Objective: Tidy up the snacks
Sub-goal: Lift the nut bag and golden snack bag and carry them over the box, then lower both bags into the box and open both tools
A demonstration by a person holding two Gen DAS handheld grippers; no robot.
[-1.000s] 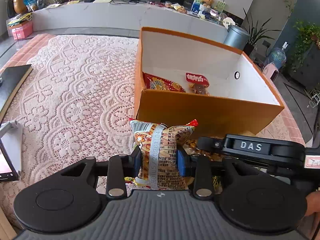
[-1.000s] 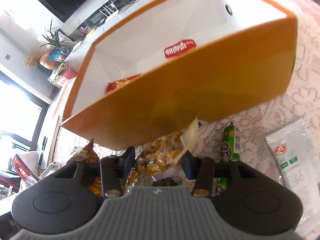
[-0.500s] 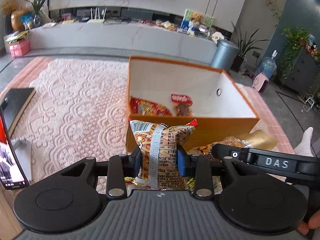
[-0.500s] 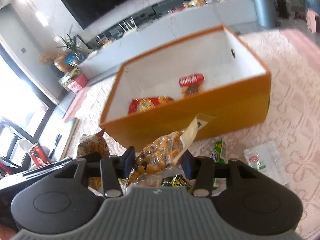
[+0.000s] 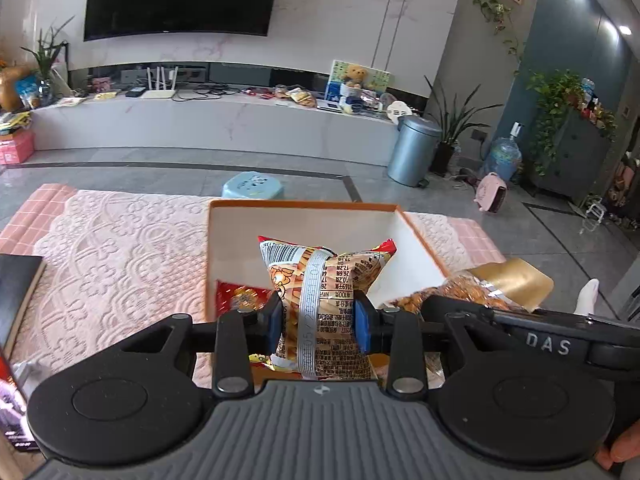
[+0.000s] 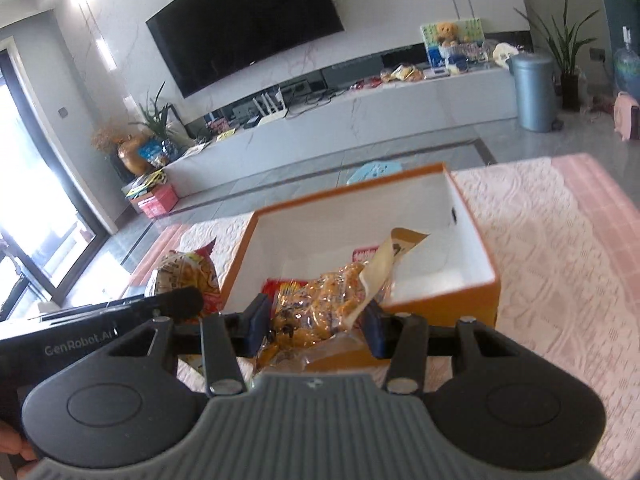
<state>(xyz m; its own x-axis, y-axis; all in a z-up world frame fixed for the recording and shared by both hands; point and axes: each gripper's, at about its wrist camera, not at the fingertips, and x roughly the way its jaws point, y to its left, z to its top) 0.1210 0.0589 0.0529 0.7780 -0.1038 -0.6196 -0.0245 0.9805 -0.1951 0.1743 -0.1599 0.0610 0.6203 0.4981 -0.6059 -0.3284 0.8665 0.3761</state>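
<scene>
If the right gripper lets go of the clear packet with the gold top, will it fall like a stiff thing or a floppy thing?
Probably floppy: the clear packet bulges loosely between the right gripper's pads, and its gold top bends sideways. It looks light, so it should likely settle limply in the orange box.

The orange box (image 5: 304,210) shows only its back rim and white walls in the left wrist view; a printed snack bag (image 5: 324,300) hides its near wall and most of its floor. A red packet (image 5: 236,294) inside peeks out, its label unreadable. At the picture's left edge a dark slab (image 5: 18,292) is cut off. In the blurred right wrist view, a clear bag of golden snacks (image 6: 320,304) covers a red packet (image 6: 365,255).
</scene>
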